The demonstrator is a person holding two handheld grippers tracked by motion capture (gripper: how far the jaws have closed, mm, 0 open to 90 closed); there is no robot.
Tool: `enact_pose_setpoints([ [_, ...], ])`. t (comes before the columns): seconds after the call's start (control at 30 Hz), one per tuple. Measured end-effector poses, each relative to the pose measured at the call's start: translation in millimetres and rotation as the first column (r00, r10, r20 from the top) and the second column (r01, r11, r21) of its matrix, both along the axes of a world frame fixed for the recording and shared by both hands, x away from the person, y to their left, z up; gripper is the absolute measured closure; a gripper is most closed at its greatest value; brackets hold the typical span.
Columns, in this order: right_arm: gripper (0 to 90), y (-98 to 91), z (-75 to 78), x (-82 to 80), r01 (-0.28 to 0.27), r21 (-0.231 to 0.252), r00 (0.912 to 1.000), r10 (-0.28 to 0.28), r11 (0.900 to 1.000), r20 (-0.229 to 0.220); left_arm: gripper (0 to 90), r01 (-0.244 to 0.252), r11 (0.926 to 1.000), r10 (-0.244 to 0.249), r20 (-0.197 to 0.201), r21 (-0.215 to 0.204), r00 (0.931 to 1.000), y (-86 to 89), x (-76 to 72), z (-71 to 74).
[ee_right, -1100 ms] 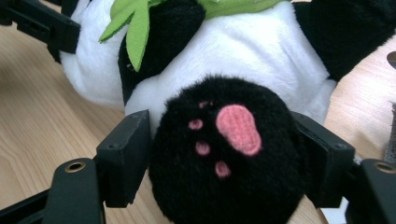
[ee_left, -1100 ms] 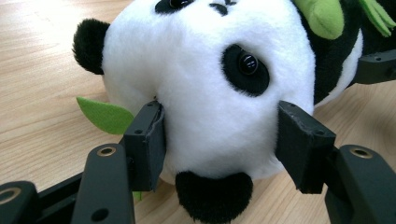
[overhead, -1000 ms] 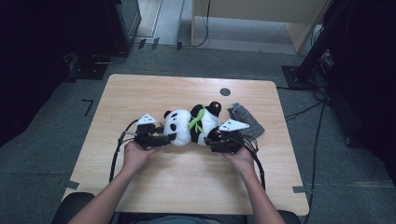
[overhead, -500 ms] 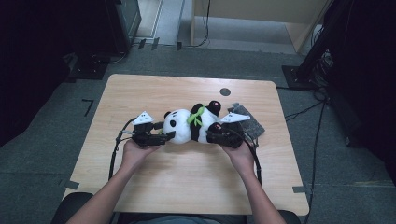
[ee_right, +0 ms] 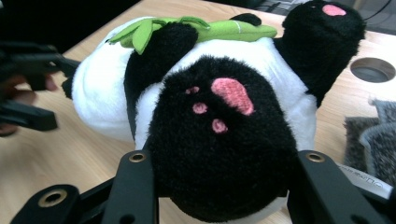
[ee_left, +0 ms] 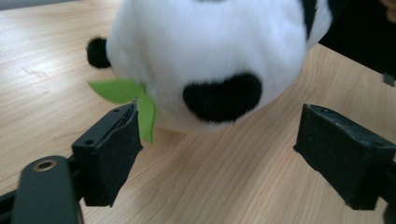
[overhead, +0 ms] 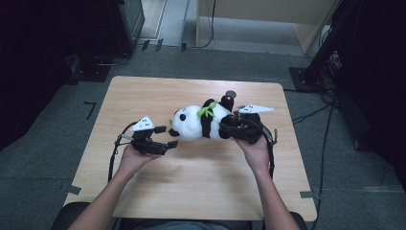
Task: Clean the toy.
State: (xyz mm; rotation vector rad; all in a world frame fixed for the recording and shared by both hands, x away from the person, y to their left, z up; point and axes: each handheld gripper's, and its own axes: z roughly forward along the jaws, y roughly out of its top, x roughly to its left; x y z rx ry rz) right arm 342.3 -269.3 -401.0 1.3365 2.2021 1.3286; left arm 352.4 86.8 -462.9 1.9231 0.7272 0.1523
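A black-and-white panda plush (overhead: 201, 123) with a green bamboo sprig (overhead: 207, 111) hangs tilted over the wooden table (overhead: 191, 182). Its head points left and its feet point right. My right gripper (overhead: 226, 130) has just been closing and is shut on a black foot (ee_right: 219, 154) with pink paw marks, both jaws pressing its sides. My left gripper (overhead: 168, 136) has just been opening and stands open beside the head. In the left gripper view the white head (ee_left: 210, 51) and a green leaf (ee_left: 130, 100) lie just ahead of the left gripper (ee_left: 219, 154), with nothing pressed between the jaws.
A grey cloth (ee_right: 373, 140) lies on the table to the right of the panda. A round hole (overhead: 231, 94) sits in the tabletop behind it. Dark cabinets and cables surround the table on the floor.
The right gripper has closed on the panda's foot and risen, lifting that end off the table. The left gripper's jaws have spread apart and let go of the head.
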Motion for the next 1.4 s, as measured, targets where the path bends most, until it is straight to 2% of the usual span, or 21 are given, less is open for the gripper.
enact_pose_setpoints([
  [0.1,58.9,0.4,9.1,-1.4,-0.022,0.042,0.9998,0.022,0.9989,-0.003,12.7,-0.016,0.9997,0.016,0.031,-0.017,0.9994,0.3,-3.6,-0.4],
  [0.17,58.9,3.0,13.0,-2.4,-0.06,0.076,0.9979,0.062,0.9953,-0.019,11.5,-0.034,0.9992,0.035,0.071,-0.021,0.9969,-1.1,-5.9,0.4],
  [0.23,58.9,7.2,15.0,-3.5,-0.104,0.096,0.9939,0.107,0.99,-0.028,3.3,-0.024,0.9995,0.026,0.106,-0.023,0.9941,-0.6,-8.3,1.0],
  [0.27,59.0,9.5,15.8,-3.9,-0.125,0.101,0.9908,0.129,0.9871,-0.041,3.0,-0.028,0.9994,0.031,0.118,-0.022,0.9925,-0.1,-9.3,1.1],
  [0.3,58.9,11.6,16.3,-4.1,-0.145,0.104,0.9874,0.15,0.9841,-0.05,3.1,-0.029,0.9993,0.031,0.12,-0.023,0.9923,-0.2,-9.9,0.9],
  [0.37,58.9,13.1,16.1,-3.5,-0.159,0.111,0.9844,0.166,0.981,-0.057,4.3,-0.032,0.9994,0.034,0.15,-0.016,0.9881,-1.6,-13.1,0.1],
  [0.47,58.9,16.2,14.3,-2.5,-0.177,0.103,0.98,0.185,0.9789,-0.074,13.3,-0.042,0.9991,0.042,0.153,-0.001,0.9874,-4.2,-16.0,-2.3],
  [0.57,58.8,17.1,11.7,-1.5,-0.179,0.091,0.9782,0.187,0.9796,-0.09,27.1,-0.046,0.9989,0.046,0.123,-0.001,0.9914,-4.1,-14.4,-4.2],
  [0.67,57.2,17.0,9.1,0.1,-0.178,0.076,0.9783,0.185,0.9811,-0.094,42.6,-0.048,0.9988,0.047,0.119,0.01,0.9918,-2.4,-15.0,-2.4],
  [0.73,54.5,16.9,6.8,1.9,-0.174,0.055,0.9791,0.179,0.9832,-0.097,50.6,-0.047,0.9987,0.045,0.123,0.016,0.9913,-0.3,-15.6,-0.4],
  [0.8,52.8,16.8,3.9,3.0,-0.172,0.047,0.98,0.176,0.984,-0.093,54.4,-0.042,0.999,0.04,0.103,0.017,0.9939,1.1,-14.6,1.6],
  [0.87,48.8,16.6,2.5,4.1,-0.18,0.025,0.9801,0.181,0.9834,-0.081,55.9,-0.039,0.9992,0.039,0.07,0.006,0.9968,2.5,-13.0,2.7],
  [0.97,41.4,13.8,1.2,5.3,-0.19,0.021,0.9801,0.191,0.9816,-0.056,58.3,-0.028,0.9994,0.029,0.019,-0.022,0.9994,5.1,-10.2,4.5],
  [1.03,35.2,10.9,-0.3,5.7,-0.196,0.009,0.9802,0.197,0.9805,-0.023,59.2,-0.027,0.9996,0.027,0.005,-0.011,0.9996,6.1,-8.5,6.3],
  [1.07,33.2,8.8,-1.1,5.3,-0.19,0.001,0.9818,0.19,0.9818,0.007,59.6,-0.025,0.9997,0.025,-0.004,-0.004,0.9997,7.2,-7.6,7.0],
  [1.13,33.3,2.9,-4.0,2.7,-0.169,-0.024,0.9805,0.171,0.9853,0.097,60.6,-0.032,0.9994,0.031,-0.027,-0.011,0.9991,10.8,-5.1,7.4],
  [1.17,33.2,-0.1,-5.2,1.9,-0.154,-0.034,0.9805,0.157,0.9874,0.118,60.9,-0.036,0.9992,0.035,-0.034,-0.017,0.9988,12.3,-4.0,7.6],
  [1.2,32.5,-3.4,-6.3,2.4,-0.149,-0.027,0.9821,0.151,0.9885,0.112,61.1,-0.038,0.9989,0.037,-0.041,-0.026,0.9985,13.8,-3.1,8.2],
  [1.3,28.8,-12.4,-11.5,4.2,-0.16,0.039,0.9827,0.155,0.9863,0.1,60.7,-0.044,0.9976,0.039,-0.085,-0.053,0.9956,18.0,0.9,12.4],
  [1.4,24.6,-15.0,-16.4,3.5,-0.176,0.063,0.9811,0.17,0.9824,0.092,60.8,-0.055,0.9971,0.051,-0.083,-0.052,0.9953,21.4,2.3,19.1],
])
